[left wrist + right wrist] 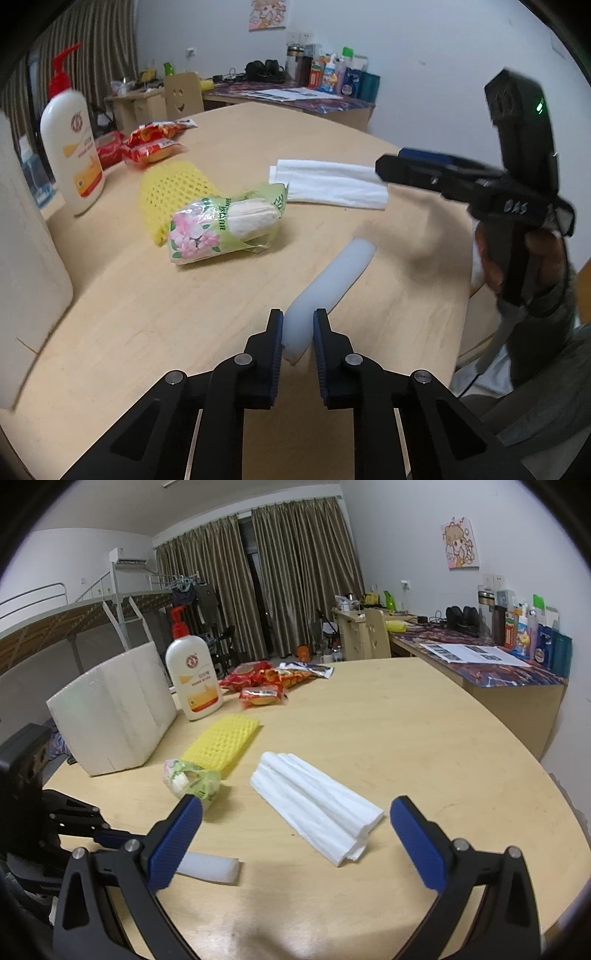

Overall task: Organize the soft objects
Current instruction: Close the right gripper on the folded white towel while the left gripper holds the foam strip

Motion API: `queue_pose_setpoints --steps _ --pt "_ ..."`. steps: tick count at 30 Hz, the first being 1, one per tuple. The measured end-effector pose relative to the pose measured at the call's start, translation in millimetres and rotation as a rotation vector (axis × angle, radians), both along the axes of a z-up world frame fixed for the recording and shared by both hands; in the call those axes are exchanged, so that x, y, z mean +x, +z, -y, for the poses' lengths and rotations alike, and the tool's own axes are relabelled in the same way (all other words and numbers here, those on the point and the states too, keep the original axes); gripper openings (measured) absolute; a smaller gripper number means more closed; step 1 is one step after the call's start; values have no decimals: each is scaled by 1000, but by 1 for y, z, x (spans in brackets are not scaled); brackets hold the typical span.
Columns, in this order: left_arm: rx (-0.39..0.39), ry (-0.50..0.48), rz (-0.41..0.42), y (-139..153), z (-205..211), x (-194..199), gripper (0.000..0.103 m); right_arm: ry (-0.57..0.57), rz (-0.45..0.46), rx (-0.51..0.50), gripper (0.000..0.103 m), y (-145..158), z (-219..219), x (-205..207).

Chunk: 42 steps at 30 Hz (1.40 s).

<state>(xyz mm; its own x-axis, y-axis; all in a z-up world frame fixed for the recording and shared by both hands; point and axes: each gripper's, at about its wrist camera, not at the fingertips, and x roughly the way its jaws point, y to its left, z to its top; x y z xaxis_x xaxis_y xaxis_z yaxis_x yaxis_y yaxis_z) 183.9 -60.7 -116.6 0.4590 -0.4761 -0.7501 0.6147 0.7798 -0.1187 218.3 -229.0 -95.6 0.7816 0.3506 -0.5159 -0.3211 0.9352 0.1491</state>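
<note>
Foam stick [325, 284] lies on the wooden counter [147, 314], its near end clamped by the left claw [298, 323]; right claw [295, 808] hangs spread above folded white foam sheets [317, 805].

White foam strip [325, 284] lies flat, center frame; folded white sheet [332, 183] above; yellow net sleeve [173, 195] & floral pack [221, 229] left.
</note>
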Motion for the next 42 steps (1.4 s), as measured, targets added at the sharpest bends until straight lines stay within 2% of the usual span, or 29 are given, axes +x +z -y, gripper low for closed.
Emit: queue_pose_setpoints --steps 11,19,24,26,29,31,32,33,35,39,42 --pt "-93 22 62 14 -9 -10 17 12 -30 -53 103 -7 -6 15" --pt "-110 81 76 17 -18 -14 17 32 -56 -67 102 -9 -8 18" --pt "-122 127 91 20 -33 -17 17 31 -71 -98 81 -10 -10 21" --pt "-135 138 73 18 -40 -17 17 28 -86 -108 78 -12 -11 23" --pt "-138 155 52 13 -44 -17 17 32 -107 -120 66 -16 -12 25" --pt "-144 161 48 12 -45 -16 17 34 -119 -136 57 -18 -14 25" --pt "-145 162 50 13 -45 -17 17 32 -137 -141 47 -21 -15 26" --pt "-147 162 52 13 -45 -18 17 32 -151 -142 44 -23 -15 27" --pt "-149 161 51 13 -45 -17 17 30 -174 -158 41 -29 -16 28" --pt "-153 172 38 9 -48 -14 17 2 -166 -177 27 -29 -15 26" --pt "-160 174 40 9 -49 -15 17 1 -166 -169 26 -30 -13 26"
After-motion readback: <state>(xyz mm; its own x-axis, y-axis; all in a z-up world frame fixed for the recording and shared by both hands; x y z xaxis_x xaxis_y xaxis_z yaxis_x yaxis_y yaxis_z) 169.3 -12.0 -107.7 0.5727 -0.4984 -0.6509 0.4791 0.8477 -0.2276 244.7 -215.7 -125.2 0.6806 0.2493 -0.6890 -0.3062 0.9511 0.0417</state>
